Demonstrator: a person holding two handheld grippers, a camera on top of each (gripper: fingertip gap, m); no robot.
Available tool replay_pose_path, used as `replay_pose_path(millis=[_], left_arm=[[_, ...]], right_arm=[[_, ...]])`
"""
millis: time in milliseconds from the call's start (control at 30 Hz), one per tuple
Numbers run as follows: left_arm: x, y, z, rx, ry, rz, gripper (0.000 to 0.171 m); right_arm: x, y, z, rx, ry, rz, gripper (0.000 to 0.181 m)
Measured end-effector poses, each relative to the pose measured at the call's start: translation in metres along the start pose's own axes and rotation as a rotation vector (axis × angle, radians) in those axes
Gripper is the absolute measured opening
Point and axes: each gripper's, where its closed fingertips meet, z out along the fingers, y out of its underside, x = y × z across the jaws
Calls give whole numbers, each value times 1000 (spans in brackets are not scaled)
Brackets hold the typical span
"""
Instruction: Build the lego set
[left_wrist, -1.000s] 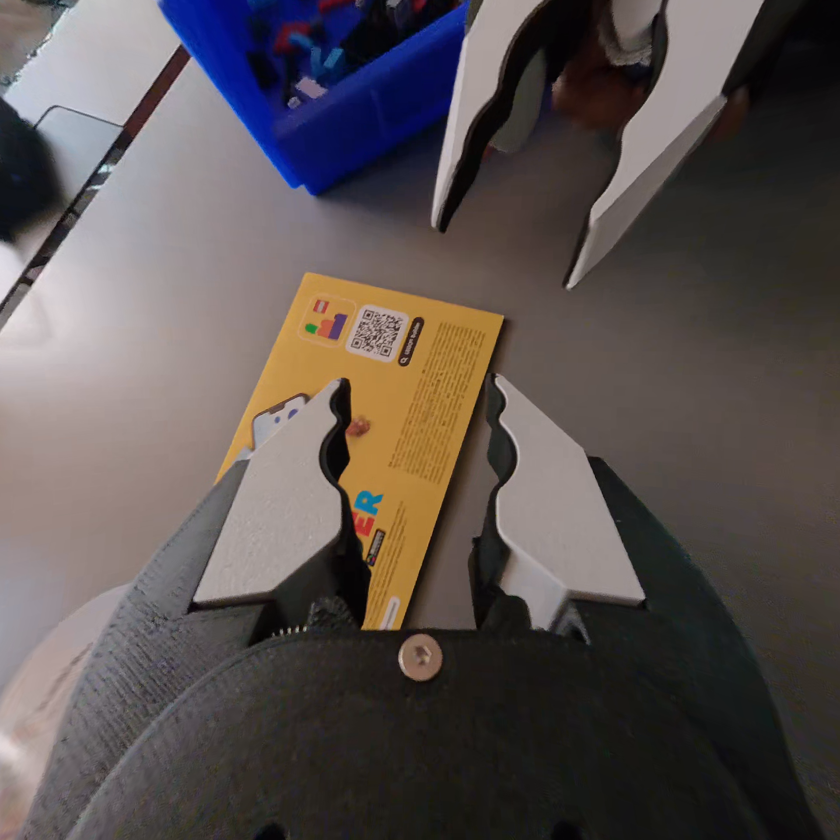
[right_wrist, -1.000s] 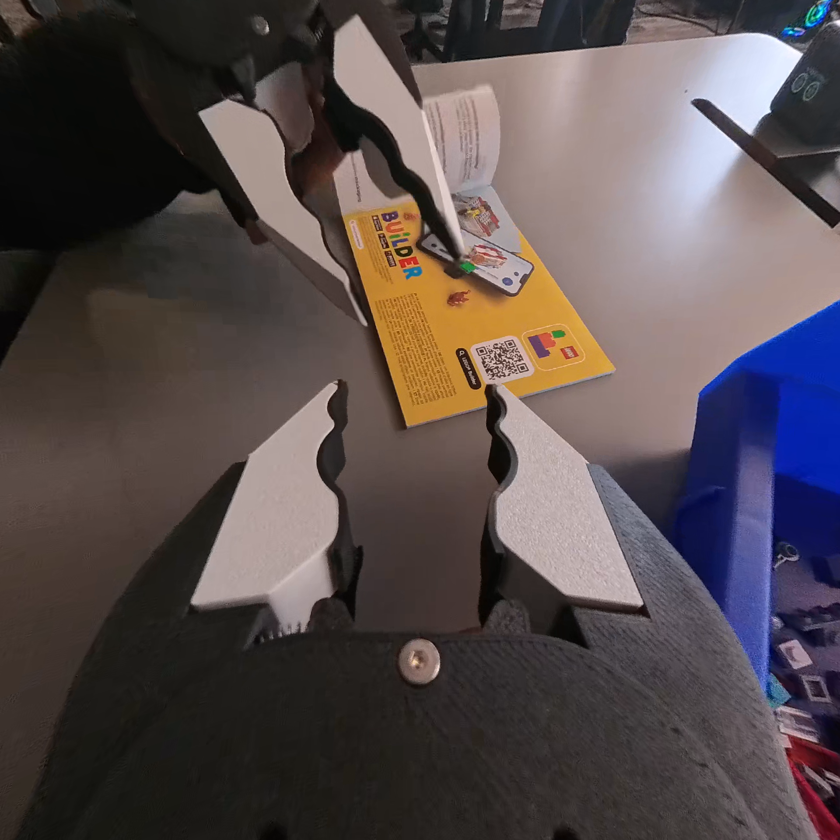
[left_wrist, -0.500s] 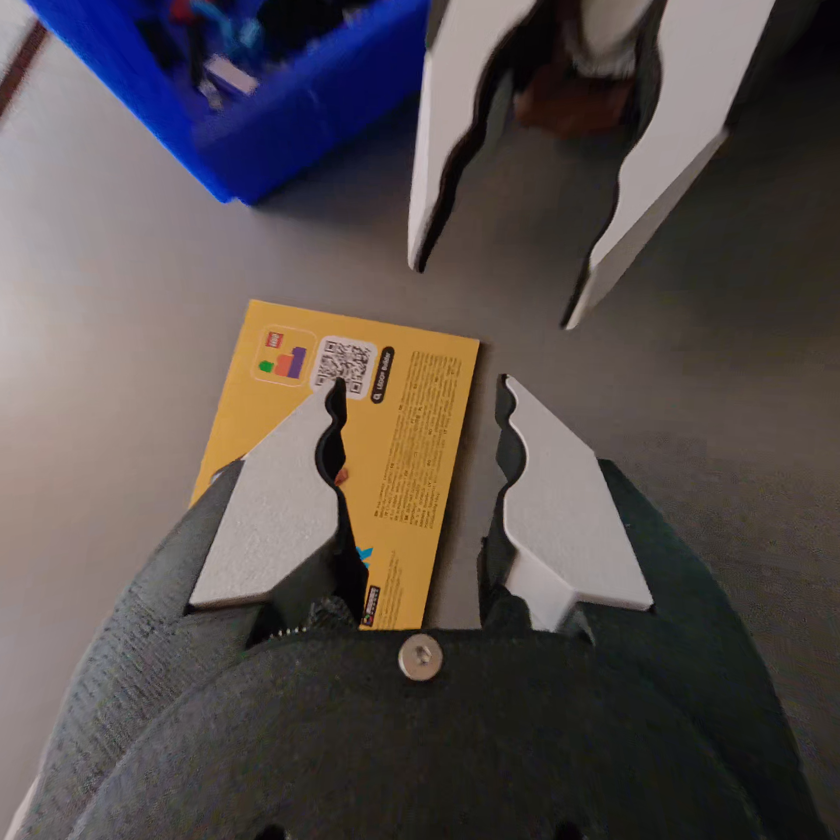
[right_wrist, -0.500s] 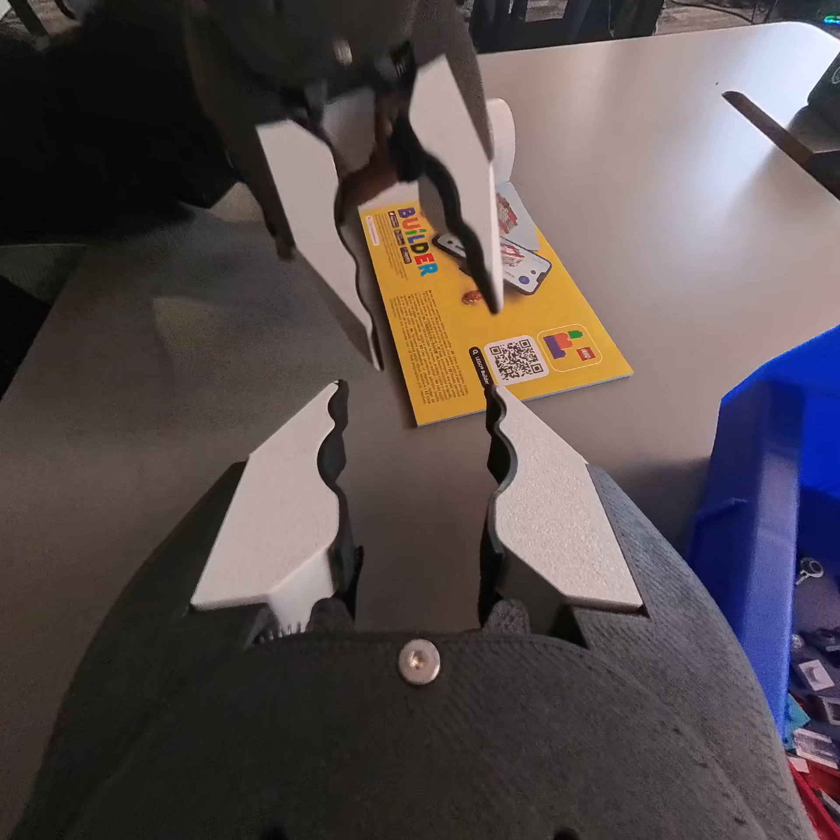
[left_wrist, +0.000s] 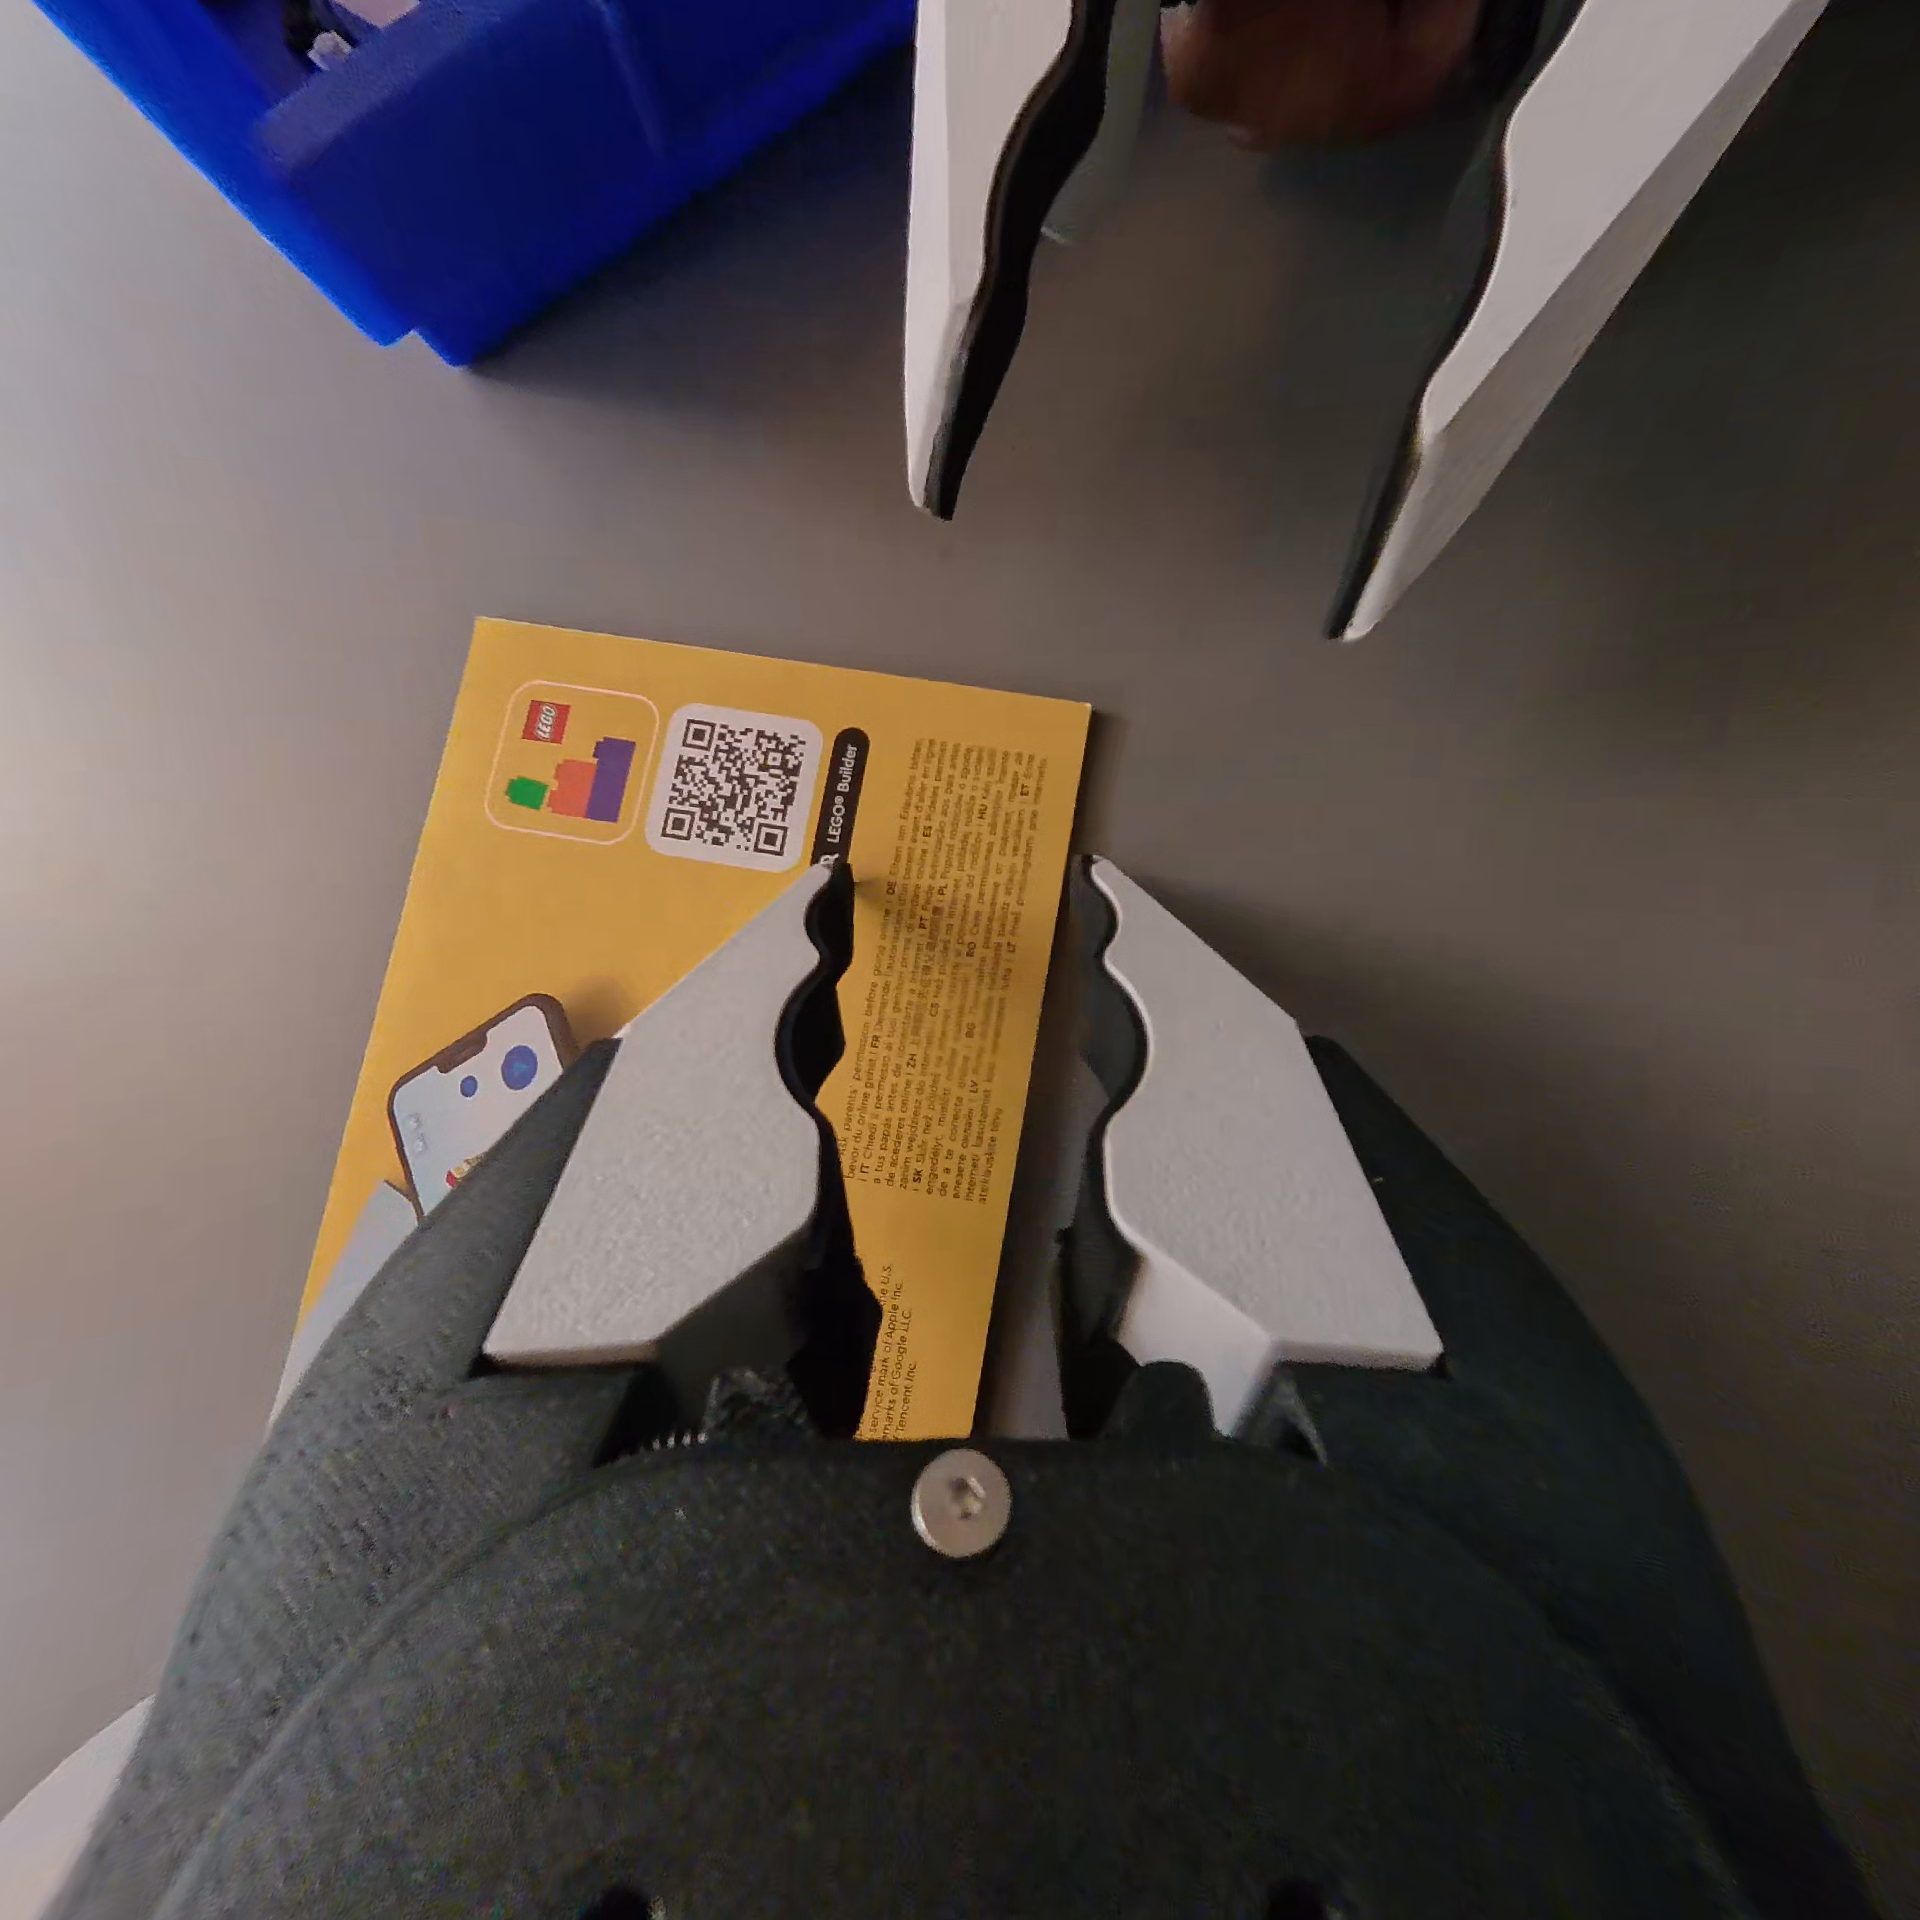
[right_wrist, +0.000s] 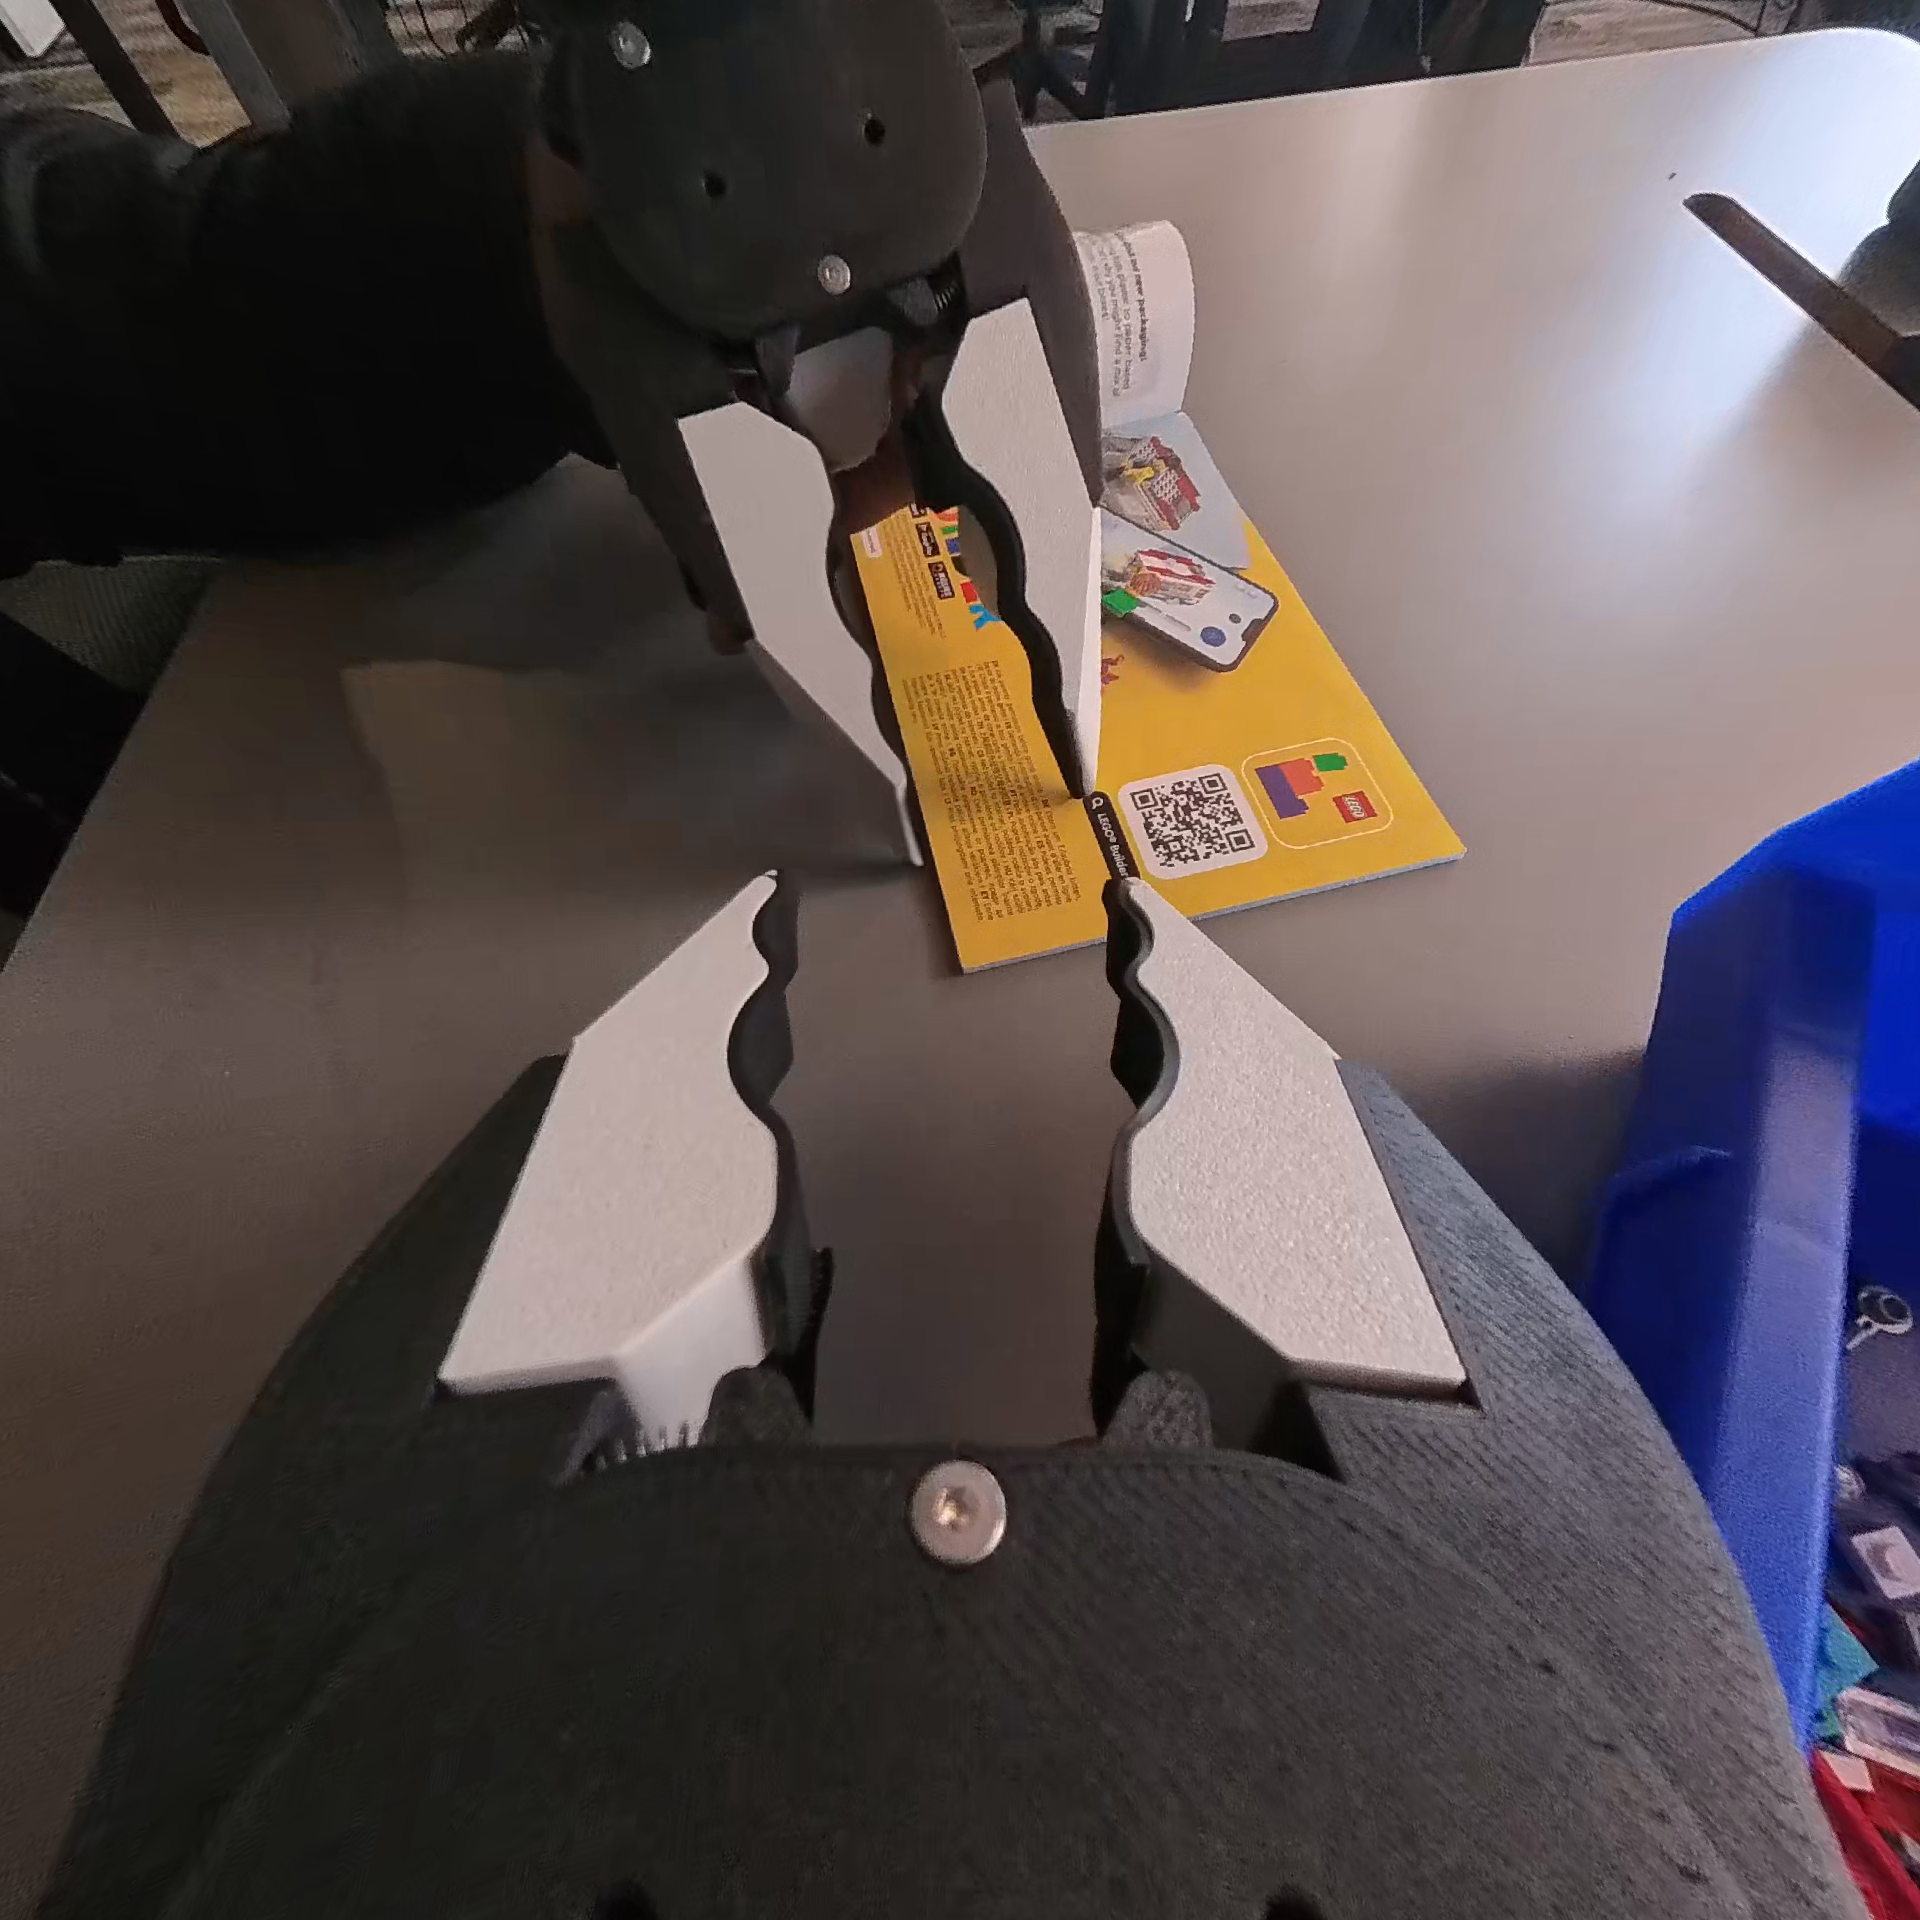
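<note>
A yellow instruction booklet (left_wrist: 727, 790) lies flat on the grey table (left_wrist: 1558, 831). My left gripper (left_wrist: 958, 868) is open and empty. Its jaws straddle the booklet's right long edge, one finger over the printed page and one over bare table. In the right wrist view the left gripper (right_wrist: 995, 826) points steeply down with its tips at the booklet (right_wrist: 1195, 727); I cannot tell whether they touch. My right gripper (right_wrist: 945, 881) is open and empty, low over the table just short of the booklet's near edge. It also shows in the left wrist view (left_wrist: 1141, 571), beyond the booklet.
A blue bin (right_wrist: 1766, 1143) with several loose bricks (right_wrist: 1881, 1662) stands at the right, and shows in the left wrist view (left_wrist: 468, 187) at the top left. A booklet page (right_wrist: 1143, 301) curls up at the far end. A dark sleeve (right_wrist: 260, 312) is behind the left gripper. My right fingertips sit around 6 centimetres from my left ones.
My left gripper has moved along the booklet toward its code end and dropped closer to it. The right gripper has edged closer to the booklet. Both stay open.
</note>
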Motion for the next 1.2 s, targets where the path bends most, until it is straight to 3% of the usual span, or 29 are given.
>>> replay_pose_path(millis=[633,1067,1200], left_arm=[[1,-4,-7,47,46,-77,30],[-5,-10,-17,94,47,-138,29],[-7,-9,-18,102,49,-157,28]], right_arm=[[5,3,2,-25,25,28,61],[8,30,26,-261,84,-52,57],[6,27,33,-265,94,-99,57]])
